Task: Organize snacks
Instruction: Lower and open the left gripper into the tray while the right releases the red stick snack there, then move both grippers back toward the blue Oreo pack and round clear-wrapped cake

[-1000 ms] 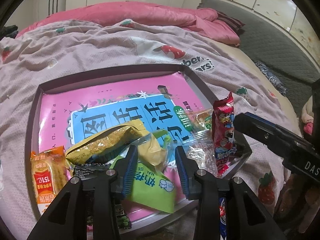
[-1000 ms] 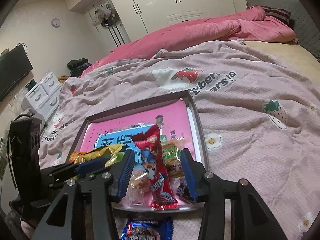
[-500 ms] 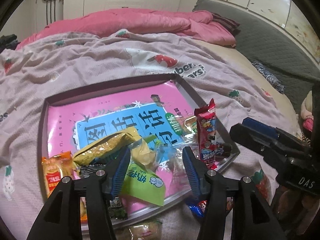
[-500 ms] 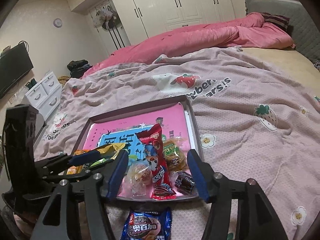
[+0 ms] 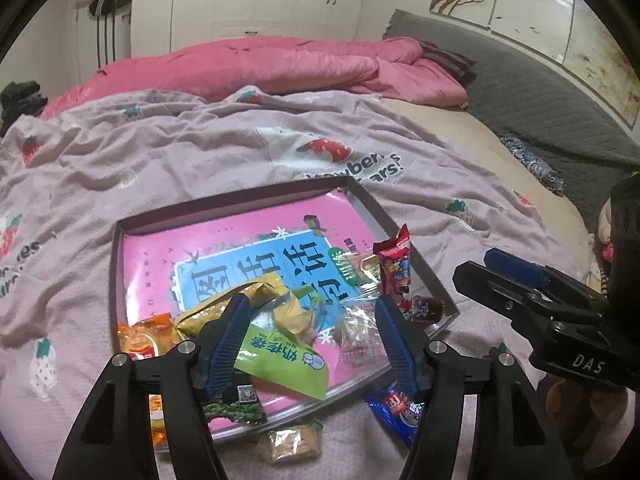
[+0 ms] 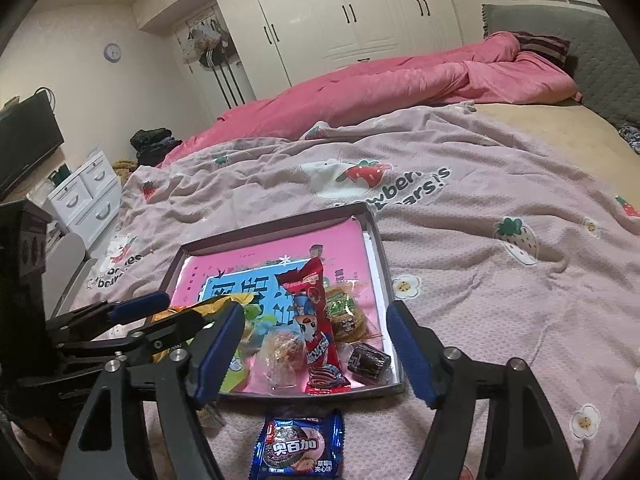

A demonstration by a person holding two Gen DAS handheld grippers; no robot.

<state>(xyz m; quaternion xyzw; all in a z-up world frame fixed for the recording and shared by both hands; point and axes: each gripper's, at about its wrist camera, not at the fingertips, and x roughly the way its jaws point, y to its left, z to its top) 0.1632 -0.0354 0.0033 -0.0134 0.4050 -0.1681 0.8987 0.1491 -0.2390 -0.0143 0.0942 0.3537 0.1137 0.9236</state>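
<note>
A shallow tray (image 5: 116, 280) (image 6: 374, 224) with a pink and blue book cover as its floor lies on the bed. Its near end holds several snacks: a green packet (image 5: 280, 360), a yellow packet (image 5: 256, 292), an orange packet (image 5: 144, 336), a red packet (image 6: 316, 320) (image 5: 394, 268), a clear wrapped cake (image 6: 282, 350) and a dark candy (image 6: 368, 362). A blue cookie packet (image 6: 298, 444) (image 5: 394, 408) and a small wrapped biscuit (image 5: 290, 442) lie on the blanket outside the near rim. My left gripper (image 5: 308, 316) is open and empty above the green packet. My right gripper (image 6: 316, 326) is open and empty above the red packet.
The tray rests on a pink strawberry-print blanket (image 6: 480, 240). A rumpled pink duvet (image 6: 380, 84) lies at the far side by a grey headboard (image 5: 520, 92). A white drawer unit (image 6: 86, 196) and a wardrobe (image 6: 340, 20) stand beyond the bed.
Both grippers have pulled back and up from the tray and opened wider. The blue cookie packet and the small biscuit outside the near rim have come into view.
</note>
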